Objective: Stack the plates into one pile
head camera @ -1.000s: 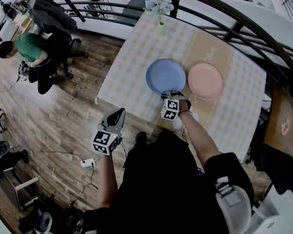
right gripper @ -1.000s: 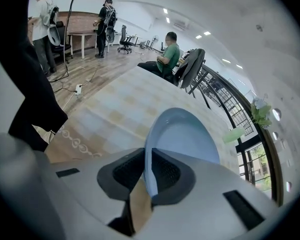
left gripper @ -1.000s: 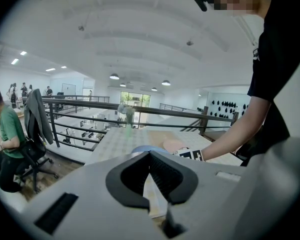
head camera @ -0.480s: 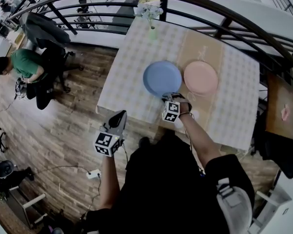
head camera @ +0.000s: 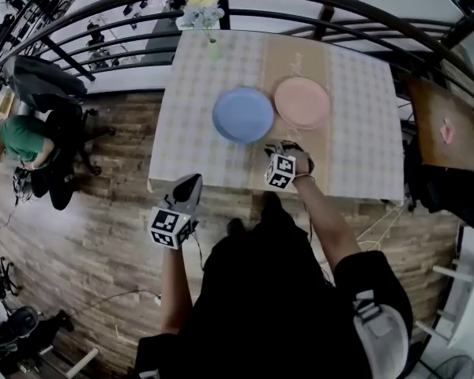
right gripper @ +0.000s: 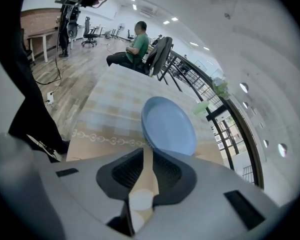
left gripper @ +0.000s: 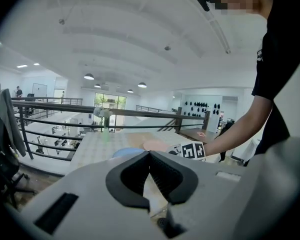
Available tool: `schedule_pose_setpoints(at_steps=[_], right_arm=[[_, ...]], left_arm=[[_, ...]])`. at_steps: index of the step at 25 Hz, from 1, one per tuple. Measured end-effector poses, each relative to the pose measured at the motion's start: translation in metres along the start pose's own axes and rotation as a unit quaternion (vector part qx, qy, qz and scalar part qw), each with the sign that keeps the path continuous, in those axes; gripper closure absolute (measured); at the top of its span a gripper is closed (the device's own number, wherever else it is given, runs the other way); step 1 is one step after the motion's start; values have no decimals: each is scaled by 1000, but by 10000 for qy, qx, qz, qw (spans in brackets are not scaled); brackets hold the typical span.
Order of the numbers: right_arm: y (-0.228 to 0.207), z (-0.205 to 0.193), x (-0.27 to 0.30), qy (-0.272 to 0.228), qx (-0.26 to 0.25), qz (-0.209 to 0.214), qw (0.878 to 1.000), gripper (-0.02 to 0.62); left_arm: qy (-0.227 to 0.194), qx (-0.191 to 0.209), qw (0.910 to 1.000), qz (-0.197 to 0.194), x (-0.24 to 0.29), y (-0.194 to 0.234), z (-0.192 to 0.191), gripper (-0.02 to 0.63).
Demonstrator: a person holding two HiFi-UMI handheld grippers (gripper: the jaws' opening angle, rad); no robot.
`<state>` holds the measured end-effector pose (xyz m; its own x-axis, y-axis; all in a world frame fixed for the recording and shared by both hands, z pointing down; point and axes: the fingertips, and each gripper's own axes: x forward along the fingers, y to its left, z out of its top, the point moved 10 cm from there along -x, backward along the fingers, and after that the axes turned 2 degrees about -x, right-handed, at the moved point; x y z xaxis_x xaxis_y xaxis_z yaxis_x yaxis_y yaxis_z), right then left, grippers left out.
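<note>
Blue plate [right gripper: 170, 126], likely stiff and slick, is offering its near rim just ahead of your right gripper [right gripper: 147, 153], jaws barely parted, empty.

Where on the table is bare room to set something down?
Bare: the checked cloth right of the pink plate, and the strip left of the blue plate. Crowded: the middle, both plates with the right gripper near.
</note>
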<state>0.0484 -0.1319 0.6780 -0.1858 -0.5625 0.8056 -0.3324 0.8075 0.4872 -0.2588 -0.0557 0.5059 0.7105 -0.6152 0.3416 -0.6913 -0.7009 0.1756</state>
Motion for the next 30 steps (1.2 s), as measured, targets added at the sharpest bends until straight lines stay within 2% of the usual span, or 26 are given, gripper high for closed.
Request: schedule_pose_setpoints(at_steps=[8,14,20,30], right_arm=[[23,-38,-47,410,689,-533,9954,541],[43,-66,-71,713,1071,-731,9890,546],[57,-90,-90,841,1214,-797,9858,549],[36,-107,-91,721,1086,-879,9876,551]], left_arm=[[141,318,9957,-856,12,-15,2,604],[225,500,9903,-1274,20,-25,5,604],[283,558,9882,-1395,21,-45,2,604],[182,506,9906,-1255,34,-61,4,604]])
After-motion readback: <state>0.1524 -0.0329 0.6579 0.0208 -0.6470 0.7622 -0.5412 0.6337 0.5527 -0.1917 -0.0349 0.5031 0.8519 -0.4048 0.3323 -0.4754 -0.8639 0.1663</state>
